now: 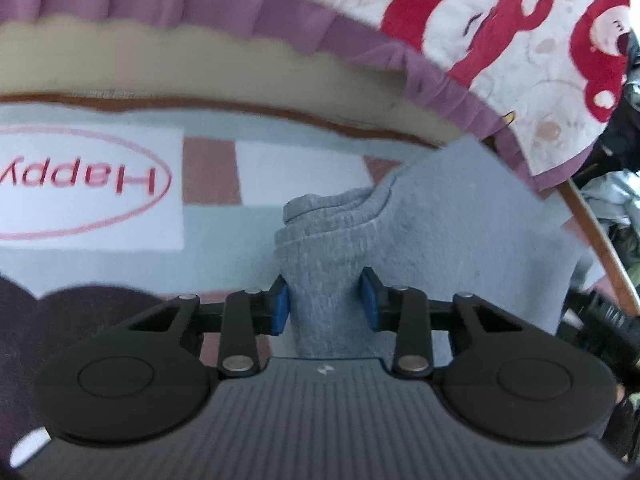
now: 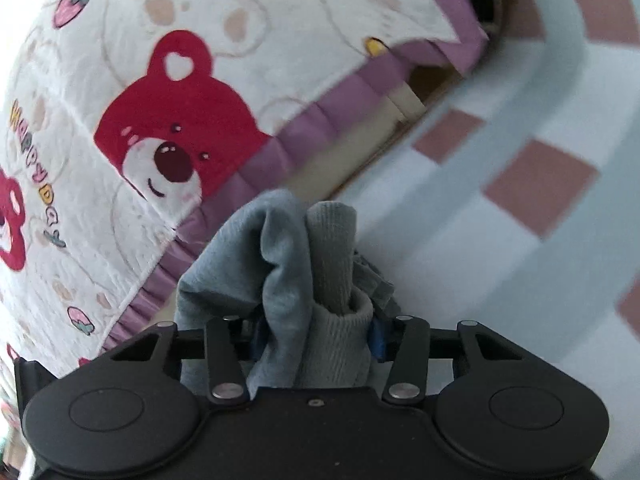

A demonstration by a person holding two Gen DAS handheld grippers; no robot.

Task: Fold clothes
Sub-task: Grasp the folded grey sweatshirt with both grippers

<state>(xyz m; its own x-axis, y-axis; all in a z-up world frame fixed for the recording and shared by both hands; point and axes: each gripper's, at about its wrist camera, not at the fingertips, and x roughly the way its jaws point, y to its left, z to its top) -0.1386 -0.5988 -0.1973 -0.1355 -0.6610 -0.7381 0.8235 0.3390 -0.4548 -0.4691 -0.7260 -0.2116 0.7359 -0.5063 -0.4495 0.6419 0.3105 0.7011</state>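
Grey cloth fills both claws above a patterned floor mat, beside a bed. A grey garment, seemingly a sweatshirt with ribbed trim, is held off the floor; none of it can be seen resting on the bed or the floor mat. The left gripper is clenched on a ribbed band, its blue pads pressing either side, and the cloth runs straight forward from the jaws before spreading as a flat panel to that claw's right. The right gripper is likewise clamped on a bunched wad of the garment, ribbed cuff and smooth fleece together, standing up directly ahead of its fingers. From the right wrist, the bedspread with red bears and a purple frill lies ahead and to the left, its edge just beyond the cloth. Which claw is nearer the bed cannot be settled. Whether this is a lift to spread the piece or a carry mid-fold, the frames do not say.
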